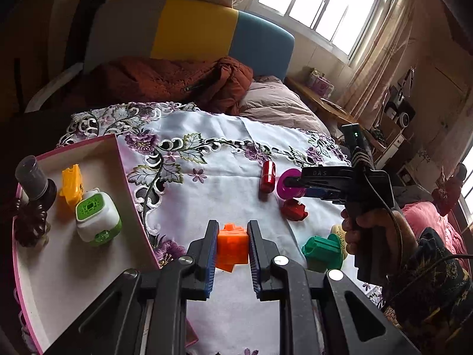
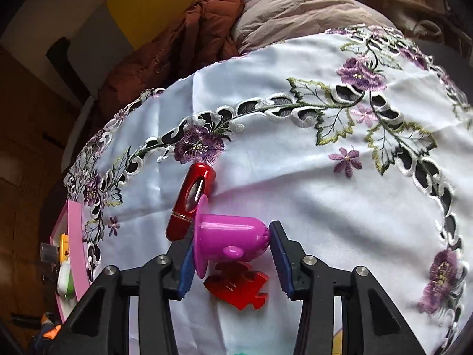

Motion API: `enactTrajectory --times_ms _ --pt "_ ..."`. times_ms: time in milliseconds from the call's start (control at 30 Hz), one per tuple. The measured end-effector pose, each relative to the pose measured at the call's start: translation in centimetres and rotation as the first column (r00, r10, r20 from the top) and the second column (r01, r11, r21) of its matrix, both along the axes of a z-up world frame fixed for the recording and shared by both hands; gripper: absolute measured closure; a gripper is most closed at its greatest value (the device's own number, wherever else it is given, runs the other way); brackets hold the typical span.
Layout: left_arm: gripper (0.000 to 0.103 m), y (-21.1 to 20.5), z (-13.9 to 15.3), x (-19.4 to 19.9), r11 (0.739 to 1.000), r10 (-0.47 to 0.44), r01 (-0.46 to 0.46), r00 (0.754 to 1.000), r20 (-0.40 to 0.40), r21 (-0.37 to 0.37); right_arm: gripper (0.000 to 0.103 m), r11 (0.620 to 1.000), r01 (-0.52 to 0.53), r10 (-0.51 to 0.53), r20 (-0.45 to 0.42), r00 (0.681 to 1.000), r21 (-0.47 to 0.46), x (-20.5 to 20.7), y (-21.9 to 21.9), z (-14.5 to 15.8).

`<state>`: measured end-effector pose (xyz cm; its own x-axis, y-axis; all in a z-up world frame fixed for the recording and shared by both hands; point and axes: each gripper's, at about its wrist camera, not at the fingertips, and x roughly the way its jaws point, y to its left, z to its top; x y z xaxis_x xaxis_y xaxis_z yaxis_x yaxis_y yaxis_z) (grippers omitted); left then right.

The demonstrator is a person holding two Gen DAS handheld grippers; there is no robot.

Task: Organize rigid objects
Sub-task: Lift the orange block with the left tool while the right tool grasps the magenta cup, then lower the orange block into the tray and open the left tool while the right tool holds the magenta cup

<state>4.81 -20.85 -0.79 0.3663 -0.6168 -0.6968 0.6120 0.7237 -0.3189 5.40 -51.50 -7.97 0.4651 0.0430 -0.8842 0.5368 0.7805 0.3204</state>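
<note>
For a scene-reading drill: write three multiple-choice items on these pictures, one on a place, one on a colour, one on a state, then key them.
1. Where is the white and green gadget?
A. inside the pink-edged box
B. on the embroidered cloth
C. on the bed

2. What colour is the block in the left hand-held gripper?
A. green
B. orange
C. purple

3. How does the right hand-held gripper stand?
A. away from every object
B. around the red tube
C. around the magenta piece

Key: A, it sits on the box floor; B, orange shows between the pads; C, the magenta piece lies between its fingers.
</note>
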Motion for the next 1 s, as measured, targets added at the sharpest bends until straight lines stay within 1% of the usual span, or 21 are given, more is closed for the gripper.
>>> enactTrajectory --times_ms 67,133,200,233,300,333,400,500,667,767,867,1000 --pt "0.085 0.6 0.0 -0.1 1.000 0.009 -0.009 1.000 -0.001 -0.005 0.057 0.998 -0.023 0.022 -0.005 1.000 -0.066 -0.5 0.2 0.7" --pt "0.085 1.1 0.0 -0.1 1.000 0.017 -0.017 1.000 -0.003 -0.009 0.057 0.986 -0.044 0.042 -0.019 0.999 -0.158 -1.2 0.3 1.4" --pt "0.085 1.6 0.1 -0.2 1.000 0.028 -0.028 1.000 -0.002 -0.011 0.057 0.970 -0.059 0.050 -0.043 0.998 -0.235 -1.8 0.2 1.5" --pt "0.085 1.9 0.1 -0.2 0.999 0.034 -0.034 0.999 -0.003 -0.012 0.057 0.965 -0.065 0.053 -0.052 0.997 -0.254 -2.2 0.1 1.2" --pt "0.085 2.7 0.2 -0.4 0.999 0.049 -0.049 0.999 -0.005 -0.017 0.057 0.961 -0.065 0.047 -0.072 0.996 -0.268 -2.8 -0.2 0.5" --pt "0.085 3.2 0.3 -0.5 0.998 0.057 -0.057 0.998 -0.002 -0.018 0.058 0.961 -0.061 0.042 -0.078 0.996 -0.268 -2.9 -0.3 0.1" --pt "0.085 4.4 0.4 -0.5 0.997 0.078 -0.079 0.997 -0.003 -0.018 0.058 0.964 -0.054 0.037 -0.068 0.997 -0.262 -3.4 -0.6 -0.2" --pt "0.085 6.9 0.6 -0.3 0.991 0.132 -0.132 0.991 -0.004 -0.019 0.059 0.958 -0.061 0.046 -0.059 0.997 -0.280 -3.3 -0.4 -0.1" --pt "0.085 11.6 0.4 0.6 0.969 0.246 -0.246 0.969 -0.005 -0.009 0.059 0.962 -0.059 0.047 -0.050 0.998 -0.268 -3.4 -0.4 -0.2" --pt "0.085 13.5 -0.1 1.4 0.953 0.303 -0.303 0.953 -0.017 0.002 0.059 0.961 -0.063 0.051 -0.053 0.997 -0.268 -3.3 -0.4 -0.2" --pt "0.085 14.3 -0.5 2.1 0.943 0.332 -0.332 0.943 -0.021 0.012 0.059 0.960 -0.071 0.058 -0.053 0.997 -0.272 -3.3 -0.2 -0.2" --pt "0.085 13.9 -1.3 3.0 0.941 0.336 -0.335 0.942 -0.016 0.041 0.058 0.959 -0.075 0.062 -0.055 0.997 -0.273 -3.3 -0.2 -0.2"
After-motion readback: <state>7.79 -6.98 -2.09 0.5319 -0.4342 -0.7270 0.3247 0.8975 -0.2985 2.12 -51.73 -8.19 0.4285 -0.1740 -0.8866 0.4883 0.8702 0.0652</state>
